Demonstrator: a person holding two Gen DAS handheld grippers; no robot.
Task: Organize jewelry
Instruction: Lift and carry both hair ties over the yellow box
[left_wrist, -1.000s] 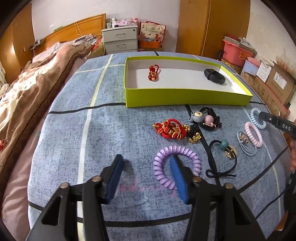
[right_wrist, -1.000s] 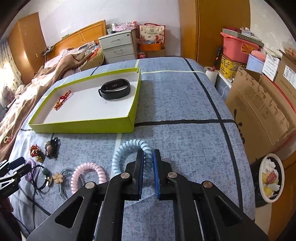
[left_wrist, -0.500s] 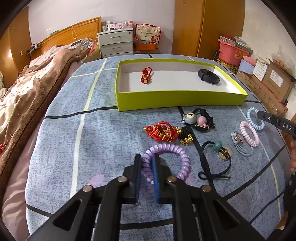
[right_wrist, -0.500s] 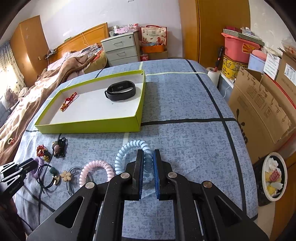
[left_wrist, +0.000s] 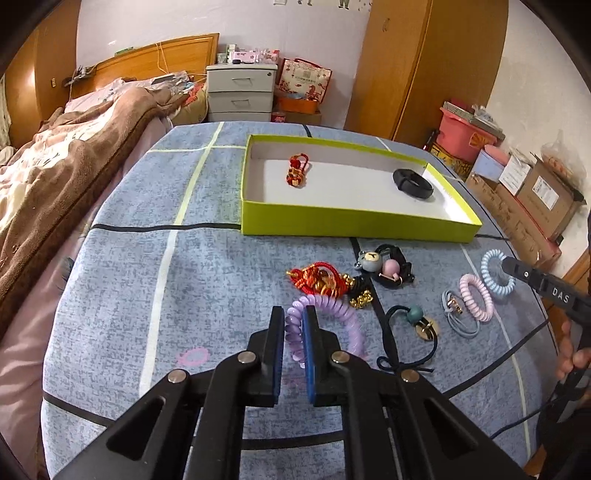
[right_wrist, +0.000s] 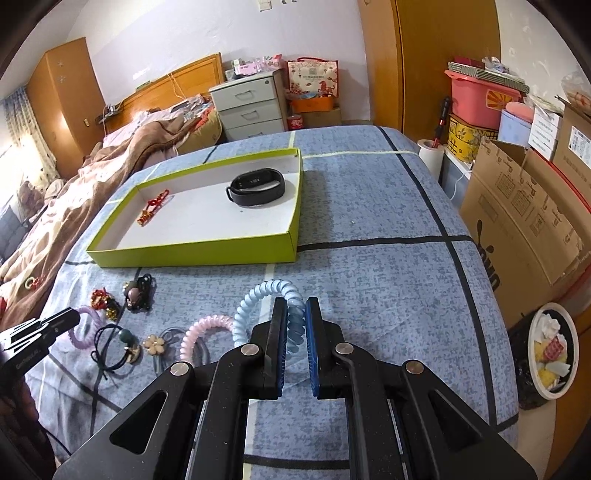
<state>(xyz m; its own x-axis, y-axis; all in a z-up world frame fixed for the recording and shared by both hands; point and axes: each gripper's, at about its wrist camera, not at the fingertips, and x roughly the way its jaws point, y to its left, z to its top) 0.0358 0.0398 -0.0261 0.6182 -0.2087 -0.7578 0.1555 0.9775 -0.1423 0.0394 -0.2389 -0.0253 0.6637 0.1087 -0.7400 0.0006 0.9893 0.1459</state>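
Bedspread (left_wrist: 155, 280) left of the scattered hair ties (left_wrist: 391, 288) lay bare; green tray (left_wrist: 354, 221) walled off the far side.

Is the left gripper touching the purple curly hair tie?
Touching. In the left wrist view the left gripper has both blue pads pressed onto the coil of the purple hair tie, pinching it between them.

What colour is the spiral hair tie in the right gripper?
Light blue. The spiral hair tie shows best in the right wrist view, clamped in the right gripper.
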